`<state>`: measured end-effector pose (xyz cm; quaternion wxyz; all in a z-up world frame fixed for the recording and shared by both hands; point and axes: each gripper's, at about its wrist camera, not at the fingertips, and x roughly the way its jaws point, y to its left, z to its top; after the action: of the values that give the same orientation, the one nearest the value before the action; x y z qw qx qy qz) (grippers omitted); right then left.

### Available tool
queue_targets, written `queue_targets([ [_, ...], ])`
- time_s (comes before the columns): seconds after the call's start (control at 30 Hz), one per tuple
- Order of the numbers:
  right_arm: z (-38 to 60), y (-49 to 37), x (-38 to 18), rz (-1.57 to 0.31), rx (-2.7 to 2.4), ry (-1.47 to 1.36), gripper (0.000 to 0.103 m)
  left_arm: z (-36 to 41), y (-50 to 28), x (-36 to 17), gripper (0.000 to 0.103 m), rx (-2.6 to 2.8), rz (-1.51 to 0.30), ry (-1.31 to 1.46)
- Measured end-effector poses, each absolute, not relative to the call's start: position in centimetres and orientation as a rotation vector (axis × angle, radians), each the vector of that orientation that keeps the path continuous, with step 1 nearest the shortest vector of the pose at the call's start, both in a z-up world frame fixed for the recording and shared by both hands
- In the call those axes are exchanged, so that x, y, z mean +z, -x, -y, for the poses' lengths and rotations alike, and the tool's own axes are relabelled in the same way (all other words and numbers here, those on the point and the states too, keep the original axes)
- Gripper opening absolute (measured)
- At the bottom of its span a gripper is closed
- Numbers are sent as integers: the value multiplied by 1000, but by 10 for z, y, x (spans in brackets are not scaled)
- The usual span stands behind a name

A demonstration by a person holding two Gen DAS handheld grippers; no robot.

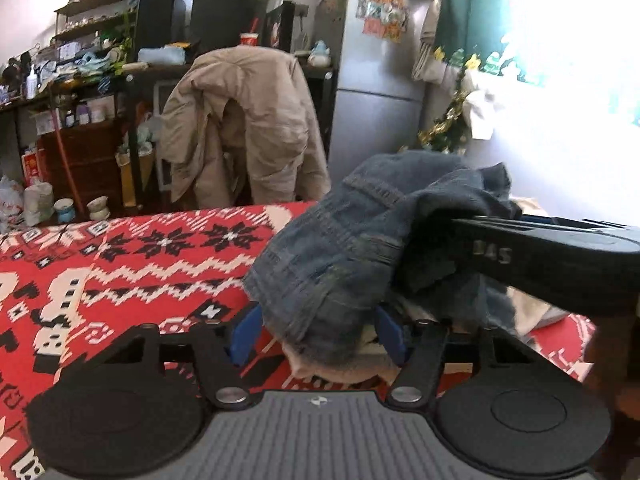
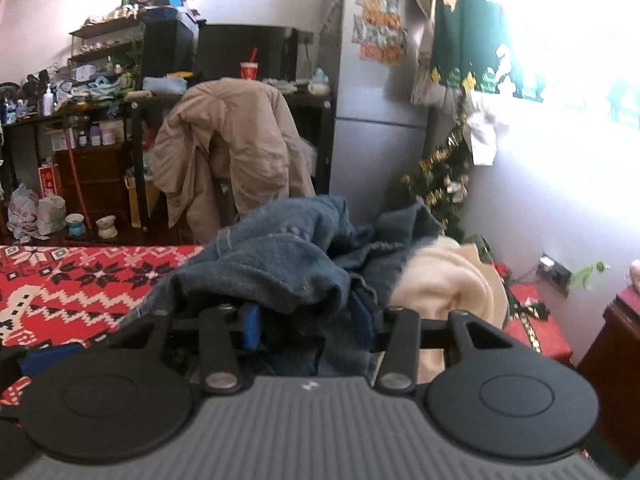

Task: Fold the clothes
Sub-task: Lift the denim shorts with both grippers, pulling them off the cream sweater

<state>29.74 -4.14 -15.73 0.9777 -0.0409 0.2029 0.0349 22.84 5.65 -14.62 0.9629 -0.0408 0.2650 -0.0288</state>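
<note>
**Two grippers at a bundle of blue jeans**

The blue jeans [image 1: 340, 248] sit in a crumpled heap on a red blanket [image 1: 140, 264] with white zigzags and black snowflake shapes. A cream fleece cloth [image 2: 444, 280] lies under and beside the jeans, on their right.

The left gripper [image 1: 318, 332] has its blue pads [image 1: 244, 336] spread apart. A hanging fold of the jeans drops down between them. The fold does not fill the gap, so the fingers are not squeezing it.

The right gripper [image 2: 310, 324] comes in from the right side. Its blue pads [image 2: 251, 326] are apart too, and denim is bunched between them and piled over the tips. I cannot tell if the pads press on the cloth. In the left camera, the right gripper's black body pokes into the heap from the right.

Behind the blanket, a tan coat [image 1: 240, 120] hangs over a chair. A grey fridge [image 2: 372, 100] with stickers stands just right of it. Messy shelves [image 1: 100, 40] fill the left wall. A small tinsel tree [image 2: 444, 184] stands near the bright window.
</note>
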Motion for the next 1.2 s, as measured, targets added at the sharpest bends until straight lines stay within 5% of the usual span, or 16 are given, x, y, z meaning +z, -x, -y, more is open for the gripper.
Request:
queue_targets([
  [0.13,38,-301,-156,-398,70,81,48,-55,-236,-152,66,-67,-576,111],
  [0.27,40,-300,-153,-391,57,78,25,-53,-240,-153,61,-33,-566,126],
  [0.43,46,-289,-144,-373,77,44,15,-59,-243,-152,15,16,-571,156],
  [1.2,-14,-123,-52,-233,383,-27,4,-163,-94,-47,7,198,-349,410],
])
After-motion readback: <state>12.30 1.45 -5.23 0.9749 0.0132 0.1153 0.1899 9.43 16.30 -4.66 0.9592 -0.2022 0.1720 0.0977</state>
